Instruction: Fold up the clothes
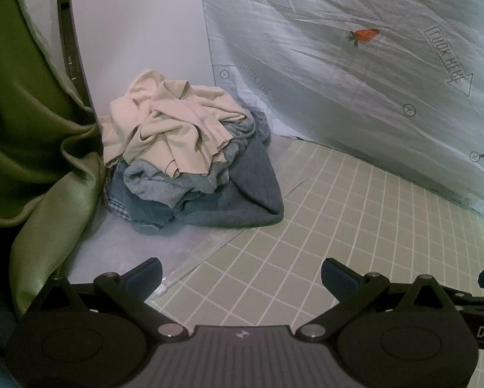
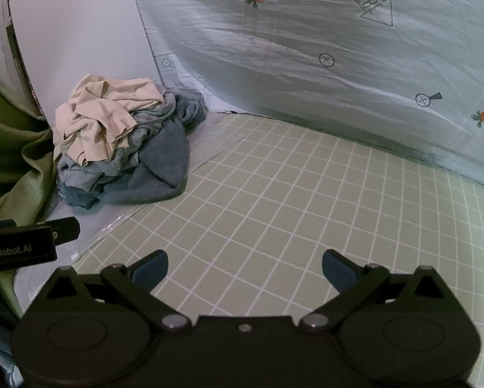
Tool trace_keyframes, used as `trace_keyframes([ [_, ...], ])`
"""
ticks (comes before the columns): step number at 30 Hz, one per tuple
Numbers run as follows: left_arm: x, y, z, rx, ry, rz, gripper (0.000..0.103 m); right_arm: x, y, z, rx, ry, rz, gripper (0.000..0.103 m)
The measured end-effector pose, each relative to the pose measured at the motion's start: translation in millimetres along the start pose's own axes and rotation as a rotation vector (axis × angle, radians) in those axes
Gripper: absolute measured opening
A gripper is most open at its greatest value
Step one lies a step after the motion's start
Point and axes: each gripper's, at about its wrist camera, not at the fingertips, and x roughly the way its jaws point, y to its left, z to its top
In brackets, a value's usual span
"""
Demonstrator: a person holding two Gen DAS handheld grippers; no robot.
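Two grippers, left and right, fingers wide apart and empty.
The pile lies ahead-left of both, untouched; soft, light, floppy, so pinch the top beige shirt by a loose edge.

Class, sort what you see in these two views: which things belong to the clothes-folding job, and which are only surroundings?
Belongs to the job:
- cream garment on top of the pile
- blue-grey clothes beneath it
- grid mat
- left gripper, open
- right gripper, open

Only surroundings:
- green curtain
- carrot-print sheet
- white panel
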Motion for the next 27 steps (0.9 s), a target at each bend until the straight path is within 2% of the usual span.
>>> trace_keyframes([
  [27,4.1,-0.4,-0.4,0.000,0.016,-0.003,0.103,5.2,-0.3,1.1,-0.002,0.017,-0.003,0.103],
])
